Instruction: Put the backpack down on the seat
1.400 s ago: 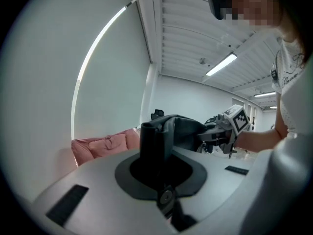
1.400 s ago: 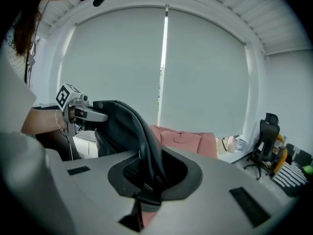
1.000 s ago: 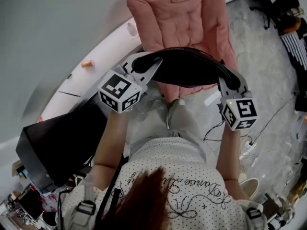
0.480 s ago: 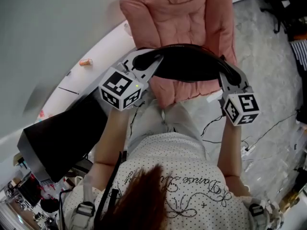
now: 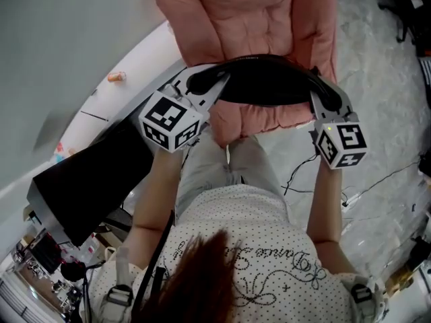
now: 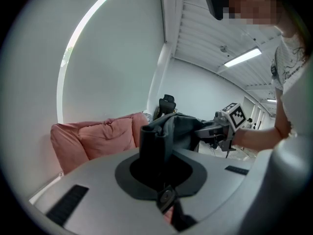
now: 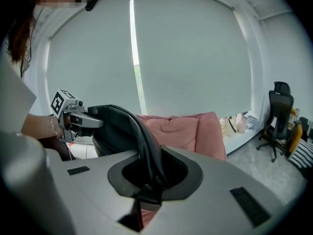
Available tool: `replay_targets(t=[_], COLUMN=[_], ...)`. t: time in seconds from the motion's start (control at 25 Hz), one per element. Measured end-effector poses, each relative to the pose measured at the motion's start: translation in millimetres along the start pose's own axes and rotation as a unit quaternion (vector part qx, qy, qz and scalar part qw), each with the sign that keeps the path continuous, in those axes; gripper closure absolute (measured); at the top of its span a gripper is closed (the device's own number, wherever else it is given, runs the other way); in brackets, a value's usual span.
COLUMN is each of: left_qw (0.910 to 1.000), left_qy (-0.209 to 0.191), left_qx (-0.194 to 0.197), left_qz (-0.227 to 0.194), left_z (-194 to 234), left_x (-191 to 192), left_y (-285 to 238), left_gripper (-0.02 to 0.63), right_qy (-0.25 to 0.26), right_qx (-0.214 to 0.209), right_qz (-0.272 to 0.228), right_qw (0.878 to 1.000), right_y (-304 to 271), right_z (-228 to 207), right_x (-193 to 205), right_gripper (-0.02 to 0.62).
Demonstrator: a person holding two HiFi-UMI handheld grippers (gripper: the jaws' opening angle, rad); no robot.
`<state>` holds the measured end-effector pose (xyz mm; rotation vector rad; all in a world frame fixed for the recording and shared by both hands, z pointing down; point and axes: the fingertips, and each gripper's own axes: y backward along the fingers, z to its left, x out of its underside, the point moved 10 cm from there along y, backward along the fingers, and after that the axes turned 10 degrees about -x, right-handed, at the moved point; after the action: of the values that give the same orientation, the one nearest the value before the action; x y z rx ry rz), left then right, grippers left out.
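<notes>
Grey marbled floor (image 5: 377, 93) and a pale wall surround a pink padded seat (image 5: 249, 25) that stands against a curved white ledge (image 5: 138, 66). The black backpack (image 5: 269, 86) hangs stretched between the two grippers, over the front part of the seat cushion; whether its underside touches the cushion cannot be told. The left gripper (image 6: 156, 153) has its jaws closed on a bunched fold of the backpack's dark fabric, which rises straight out from between them. The right gripper (image 7: 149, 168) is clamped in the same way on the opposite end, with a dark band of the bag curving up and away from its jaws toward the other gripper. Each gripper's marker cube (image 5: 172, 121) sits behind its jaws, above the person's bare forearm. Beyond both grippers lies the seat's backrest. Outward from the left gripper, a small orange object (image 5: 116, 77) rests on the ledge, and a large black box (image 5: 87, 187) sits lower, beside the person. Outward from the right gripper, black cables (image 5: 303, 173) trail over the floor, and a black office chair (image 7: 279, 111) stands well apart.
</notes>
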<state>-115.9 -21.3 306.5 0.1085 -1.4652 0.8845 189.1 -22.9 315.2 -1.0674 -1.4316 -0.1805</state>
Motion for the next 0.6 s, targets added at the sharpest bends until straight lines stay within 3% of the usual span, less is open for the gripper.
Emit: replay_targets(t=[0.32,0.6], left_qw=[0.9993,0.9939], left_qy=[0.005,0.008], left_qx=[0.027,0.061], left_qz=[0.025,0.092], left_z=[19.5,25.0], left_x=[21.7,73.3], left_y=[-38.6,-87.2], left_gripper=[0.586,0.585], right_qy=[-0.016,-0.05], right_qx=[0.031,0.068], right_qz=[0.033,0.101], right_qw=[0.999,0.991], right_y=[-18.4,-42.1], right_z=[-12.8,-33.2], right_x=[18.1,69.8], right_gripper=[0.54,0.532])
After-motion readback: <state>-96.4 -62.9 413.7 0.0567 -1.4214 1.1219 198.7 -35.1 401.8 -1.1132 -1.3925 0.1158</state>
